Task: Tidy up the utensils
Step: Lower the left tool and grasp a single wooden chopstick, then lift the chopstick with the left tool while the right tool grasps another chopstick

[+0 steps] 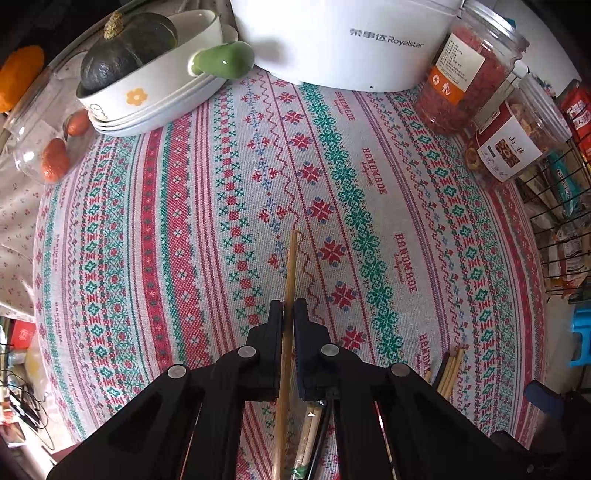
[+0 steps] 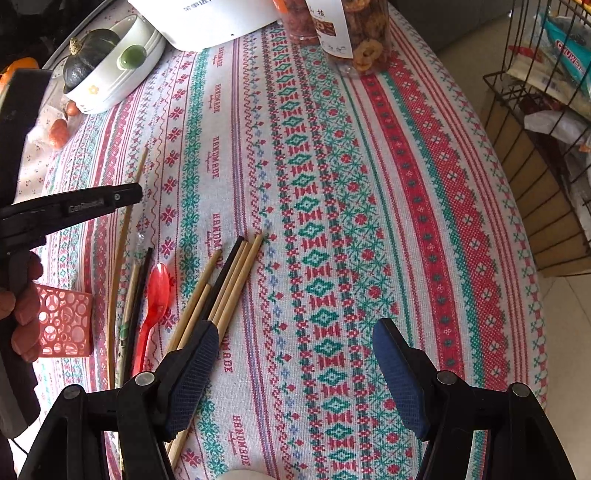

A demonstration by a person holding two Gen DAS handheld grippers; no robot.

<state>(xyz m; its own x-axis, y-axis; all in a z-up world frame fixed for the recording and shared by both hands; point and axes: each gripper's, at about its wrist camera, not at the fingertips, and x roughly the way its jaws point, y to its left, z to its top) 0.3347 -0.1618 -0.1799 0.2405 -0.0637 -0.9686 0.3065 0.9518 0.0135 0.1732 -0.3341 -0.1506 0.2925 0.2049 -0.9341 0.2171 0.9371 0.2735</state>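
My left gripper [image 1: 289, 306] is shut on a long bamboo chopstick [image 1: 290, 280], held above the patterned tablecloth; the same gripper [image 2: 129, 197] and chopstick [image 2: 122, 240] show at the left of the right wrist view. My right gripper [image 2: 295, 354] is open and empty, low over the cloth. Beside its left finger lie several bamboo chopsticks and one black one [image 2: 229, 280]. Further left lie a red plastic spoon [image 2: 155, 295], a wrapped chopstick pair [image 2: 129, 314] and a red perforated holder [image 2: 64, 319].
At the back stand a white Royalstar cooker [image 1: 332, 33], stacked white dishes with a dark squash [image 1: 147, 74], and two snack jars [image 1: 469, 77]. A wire rack with packets [image 2: 546, 92] stands beyond the table's right edge. A glass jar with red fruit [image 1: 48, 147] sits far left.
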